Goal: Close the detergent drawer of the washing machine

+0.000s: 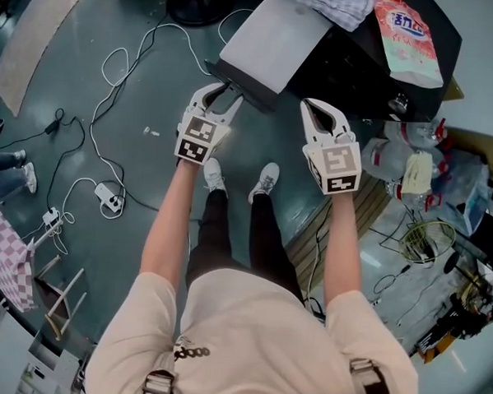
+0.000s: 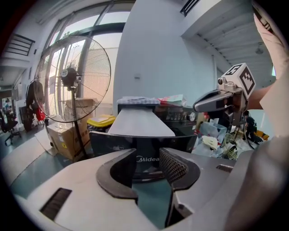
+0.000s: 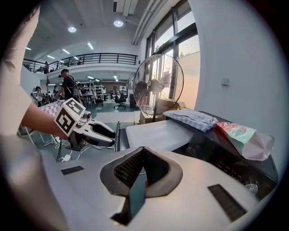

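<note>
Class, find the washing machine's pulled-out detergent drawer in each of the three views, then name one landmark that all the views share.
Head view: the detergent drawer is at top centre, jutting out toward the person.
Left gripper view: the drawer is in the centre, with its dark front facing the camera.
Right gripper view: the drawer is in the centre, with its pale top seen from the side.
Shared landmark: the folded cloth on the machine behind it.

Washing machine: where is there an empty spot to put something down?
The flat grey drawer top is bare, from its dark front edge back to the folded cloth. The black machine top behind is crowded: the cloth and a detergent bag lie there.
</note>
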Motion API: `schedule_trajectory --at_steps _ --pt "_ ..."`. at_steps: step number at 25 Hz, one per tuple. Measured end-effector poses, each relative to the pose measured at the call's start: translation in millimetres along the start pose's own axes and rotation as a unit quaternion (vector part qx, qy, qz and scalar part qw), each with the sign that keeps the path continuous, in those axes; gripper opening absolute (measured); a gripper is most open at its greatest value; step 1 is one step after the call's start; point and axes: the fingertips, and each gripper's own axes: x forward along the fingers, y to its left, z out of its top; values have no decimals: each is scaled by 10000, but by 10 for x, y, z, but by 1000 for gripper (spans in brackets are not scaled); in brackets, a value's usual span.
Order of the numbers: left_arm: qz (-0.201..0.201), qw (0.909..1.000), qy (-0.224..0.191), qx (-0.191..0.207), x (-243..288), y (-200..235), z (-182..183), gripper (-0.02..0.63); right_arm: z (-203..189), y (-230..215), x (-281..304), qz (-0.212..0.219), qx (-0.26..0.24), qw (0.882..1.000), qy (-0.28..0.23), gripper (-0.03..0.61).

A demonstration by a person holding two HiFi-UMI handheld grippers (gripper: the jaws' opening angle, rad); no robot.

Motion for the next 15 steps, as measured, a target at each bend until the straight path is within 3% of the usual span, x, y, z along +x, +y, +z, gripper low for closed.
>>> schedule_trajectory --at_steps 10,15 --pt "124 9995 179 -249 49 15 34 164 -52 -132 -21 0 30 9999 135 -5" --pt "207 9991 197 -322 50 -7 41 166 -27 -166 -32 4 333 9994 117 -5"
